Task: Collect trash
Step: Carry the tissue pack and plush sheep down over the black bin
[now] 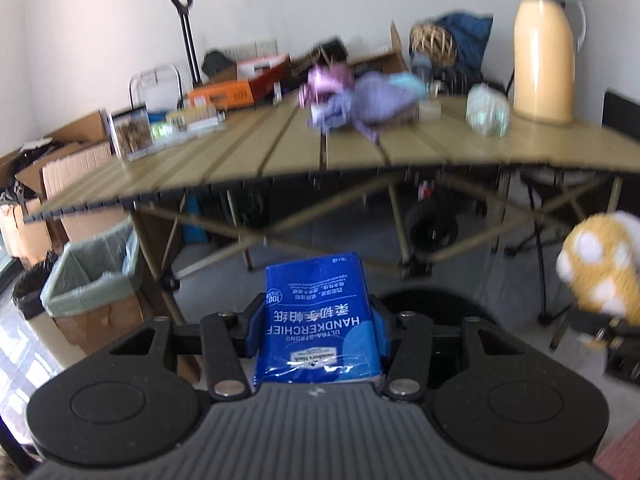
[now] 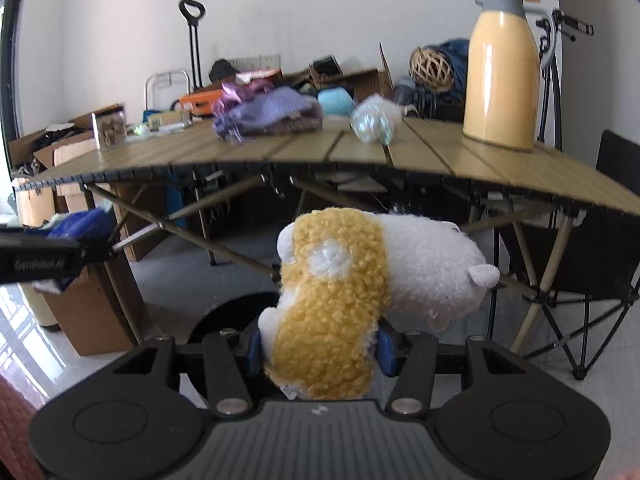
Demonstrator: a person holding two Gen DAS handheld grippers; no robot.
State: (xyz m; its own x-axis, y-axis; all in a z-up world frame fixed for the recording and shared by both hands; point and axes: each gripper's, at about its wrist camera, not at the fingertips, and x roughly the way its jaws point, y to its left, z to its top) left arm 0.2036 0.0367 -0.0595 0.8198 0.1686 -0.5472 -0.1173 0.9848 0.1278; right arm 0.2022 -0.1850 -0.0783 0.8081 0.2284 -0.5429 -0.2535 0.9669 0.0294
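Tissue pack and plush toy, 1 per gripper.
Left gripper clamps the light, slippery pack; right gripper squeezes the soft toy mid-body.

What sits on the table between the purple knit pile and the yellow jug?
A crumpled clear plastic wad lies on the table between the purple knit pile and the yellow jug; it shows in both wrist views, sharpest in the right.

White walls; grey floor; slatted folding table; black folding chair; cardboard boxes along left wall.
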